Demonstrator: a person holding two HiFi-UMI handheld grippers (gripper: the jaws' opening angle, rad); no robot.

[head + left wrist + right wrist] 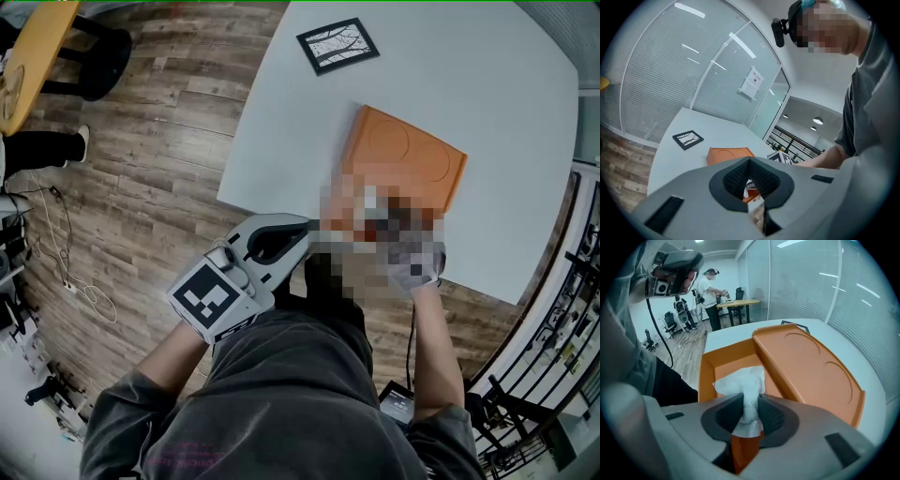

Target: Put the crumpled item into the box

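right gripper (750,397): clenched on the crumpled white tissue wad (743,380), with the black ribbed pads (776,416) pressing it from both sides. the pinched neck of the wad sits between the jaws and the loose end fans out past the tips.

where the wad is: over the open shallow orange plastic box (726,359), inside the outline of its walls and towards the near-left part of the cavity. can't tell if the loose end touches the box floor.

the flat orange lid with two round embossed circles (811,366) is tilted up along the box's right side and is apart from the wad.

the box sits on the white round-cornered table (722,337), near the edge closest to the person.

left gripper (750,161): jaws together at the tips, nothing between them. it is held off the near-left table edge, pointing towards the box and well apart from it. its cube with square markers (208,295) faces up in the head view.

head view: the right gripper sits under a blurred patch. only the grey-gloved right hand (419,265) shows, at the box's near end.

other: a black-framed square card with a white line pattern (337,44) lies flat at the far side of the table, well apart from the box.
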